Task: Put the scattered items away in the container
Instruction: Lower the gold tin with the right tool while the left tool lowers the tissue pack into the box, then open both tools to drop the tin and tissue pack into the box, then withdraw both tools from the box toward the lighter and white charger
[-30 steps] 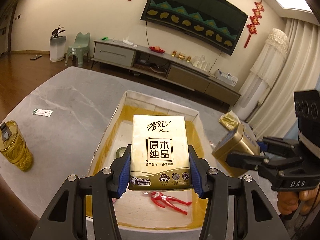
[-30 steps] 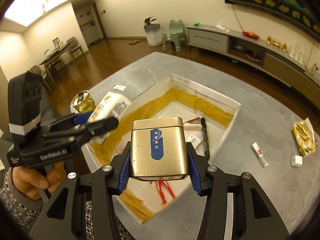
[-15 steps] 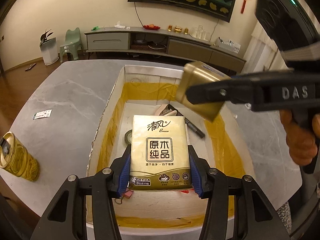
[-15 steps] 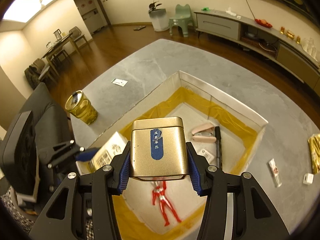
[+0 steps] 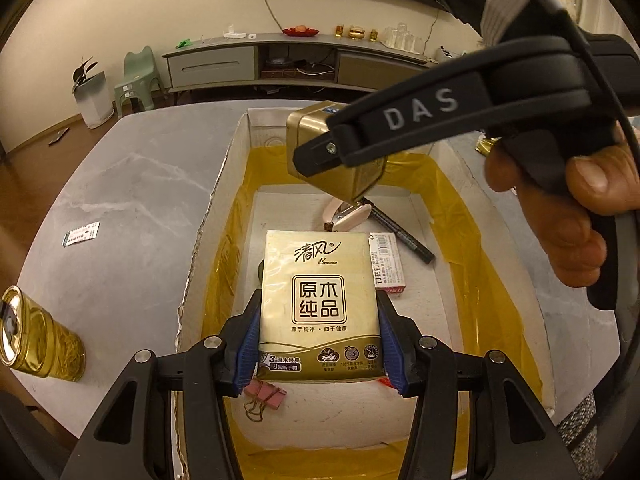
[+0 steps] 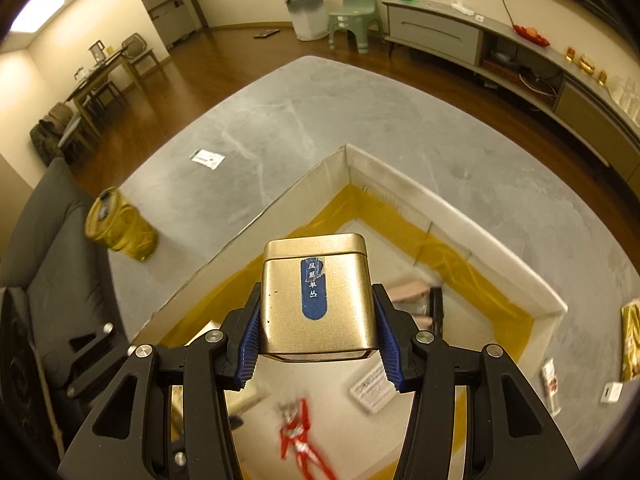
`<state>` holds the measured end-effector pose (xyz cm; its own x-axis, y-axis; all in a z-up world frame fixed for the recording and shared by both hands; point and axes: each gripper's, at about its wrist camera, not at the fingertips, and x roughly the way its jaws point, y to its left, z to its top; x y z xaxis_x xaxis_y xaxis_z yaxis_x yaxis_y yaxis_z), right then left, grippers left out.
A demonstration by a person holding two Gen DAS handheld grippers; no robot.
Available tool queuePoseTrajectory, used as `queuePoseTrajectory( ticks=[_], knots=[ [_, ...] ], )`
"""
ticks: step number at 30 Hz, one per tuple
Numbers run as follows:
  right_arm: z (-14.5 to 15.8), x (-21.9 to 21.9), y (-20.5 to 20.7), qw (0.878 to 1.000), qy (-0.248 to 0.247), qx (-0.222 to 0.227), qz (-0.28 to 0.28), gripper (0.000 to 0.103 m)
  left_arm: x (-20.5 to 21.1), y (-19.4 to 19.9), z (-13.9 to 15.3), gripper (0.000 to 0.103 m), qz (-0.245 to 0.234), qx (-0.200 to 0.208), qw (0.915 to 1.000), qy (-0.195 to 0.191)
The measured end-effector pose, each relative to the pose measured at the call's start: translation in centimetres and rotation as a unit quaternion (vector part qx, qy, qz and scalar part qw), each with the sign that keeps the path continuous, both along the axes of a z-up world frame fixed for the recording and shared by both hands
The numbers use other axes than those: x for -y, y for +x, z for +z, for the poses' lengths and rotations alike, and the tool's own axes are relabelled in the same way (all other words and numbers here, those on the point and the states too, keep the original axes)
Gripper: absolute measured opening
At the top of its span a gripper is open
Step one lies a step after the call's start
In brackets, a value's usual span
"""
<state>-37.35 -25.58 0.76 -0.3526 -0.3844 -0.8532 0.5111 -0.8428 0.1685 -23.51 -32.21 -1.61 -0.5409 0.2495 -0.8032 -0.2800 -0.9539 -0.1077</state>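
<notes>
My left gripper [image 5: 320, 344] is shut on a gold tissue pack [image 5: 318, 304], held low over the near half of the white box [image 5: 212, 216] lined with yellow film. My right gripper [image 6: 318, 344] is shut on a gold tea tin [image 6: 316, 296] with a blue label, above the box's far half; the same tin [image 5: 320, 148] shows in the left wrist view with a hand on the handle. Inside the box lie a pink stapler [image 5: 346, 216], a black marker [image 5: 404, 236], a staple box [image 5: 388, 264], a pink binder clip [image 5: 264, 394] and a red figure [image 6: 300, 440].
A gold can [image 5: 38, 340] stands on the grey table [image 5: 120, 220] left of the box, with a small card [image 5: 82, 234] beyond it. Right of the box lie a gold packet [image 6: 630, 340] and small items [image 6: 550, 384]. A dark chair [image 6: 52, 280] sits at the table's edge.
Both grippers have moved in over the box and lower. The tin now hangs over the far half, closer to the stapler; the tissue pack sits nearer the box floor.
</notes>
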Motion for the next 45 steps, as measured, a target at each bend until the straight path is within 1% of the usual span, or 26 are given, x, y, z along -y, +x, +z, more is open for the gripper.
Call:
queuePoseTrajectory(
  ticks=[1,2,4,9,12,17,22,29,37,45],
  knots=[
    [-0.2,0.3,-0.4,1.000,0.001,-0.002,0.005,0.055,0.2,-0.2,-0.2,0.055,0.005,0.003,1.0000,0.006],
    [-0.4,0.4,-0.8,1.000,0.001,-0.006,0.007,0.055,0.3,-0.3,-0.2,0.059,0.008,0.005,0.9999,0.010],
    [-0.5,0.5,-1.2,1.000,0.001,-0.016,0.003,0.055,0.6,-0.1,-0.2,0.062,0.012,-0.002,0.9998,0.012],
    [-0.8,0.1,-1.4,1.000,-0.006,-0.008,-0.002,0.055,2.3,0.7,0.0,0.062,0.032,-0.004,0.9991,0.027],
    [-1.1,-0.5,-1.4,1.000,-0.011,0.002,-0.006,0.055,3.1,1.1,0.5,0.062,0.034,-0.007,0.9986,0.041],
    [-1.6,-1.7,-0.7,0.999,-0.019,0.025,-0.015,0.055,3.1,1.8,0.8,0.062,0.029,-0.009,0.9989,0.035],
    [-1.4,-2.2,0.8,0.999,-0.019,0.034,-0.012,0.055,2.5,2.7,1.4,0.062,0.019,-0.010,0.9990,0.038],
    [-0.6,-2.9,3.5,0.999,-0.017,0.034,-0.005,0.055,1.3,4.3,2.6,0.062,0.007,-0.021,0.9993,0.032],
    [0.5,-4.3,6.8,0.999,-0.027,0.036,0.002,0.055,0.1,6.9,4.3,0.062,-0.004,-0.035,0.9991,0.023],
    [2.1,-5.5,10.7,0.999,-0.043,0.026,0.015,0.055,-1.3,9.1,5.8,0.062,-0.012,-0.047,0.9987,0.015]
  ],
)
